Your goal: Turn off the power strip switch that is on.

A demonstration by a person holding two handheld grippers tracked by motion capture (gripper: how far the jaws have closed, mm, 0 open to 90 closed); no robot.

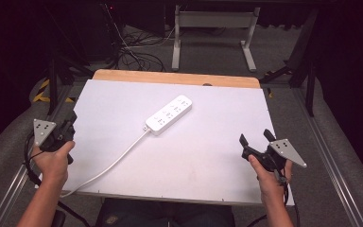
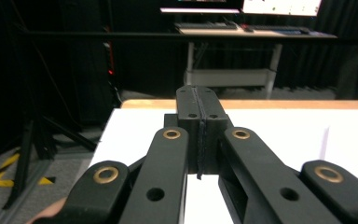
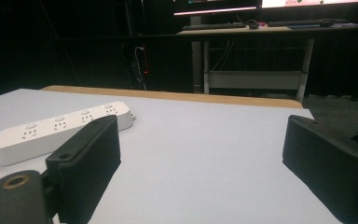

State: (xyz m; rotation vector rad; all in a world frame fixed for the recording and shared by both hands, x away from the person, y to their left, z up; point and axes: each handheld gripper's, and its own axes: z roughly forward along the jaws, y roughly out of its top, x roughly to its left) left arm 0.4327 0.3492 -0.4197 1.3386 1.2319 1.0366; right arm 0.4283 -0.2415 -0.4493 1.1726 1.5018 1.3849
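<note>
Centrally: one white power strip [image 1: 169, 114], lying diagonally mid-table on the white table [image 1: 208, 156], its cable [image 1: 118, 158] trailing toward the near-left edge. It looks rigid, light, smooth-cased and likely slippery; best taken across its narrow width, not by the limp cable. The left gripper [image 2: 199, 112] is clenched on nothing at the table's left edge; the right gripper [image 3: 200, 154] is spread wide and empty, near the right edge, both well apart from the strip.

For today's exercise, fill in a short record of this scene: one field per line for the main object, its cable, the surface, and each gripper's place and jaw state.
Main object: white power strip, lying flat, mid-table
Cable: white cord running from the strip to the near left edge
Surface: white table with a wooden far edge
Left gripper: at the table's left edge, jaws shut together on nothing
Right gripper: near the right edge, jaws wide open, empty
</note>
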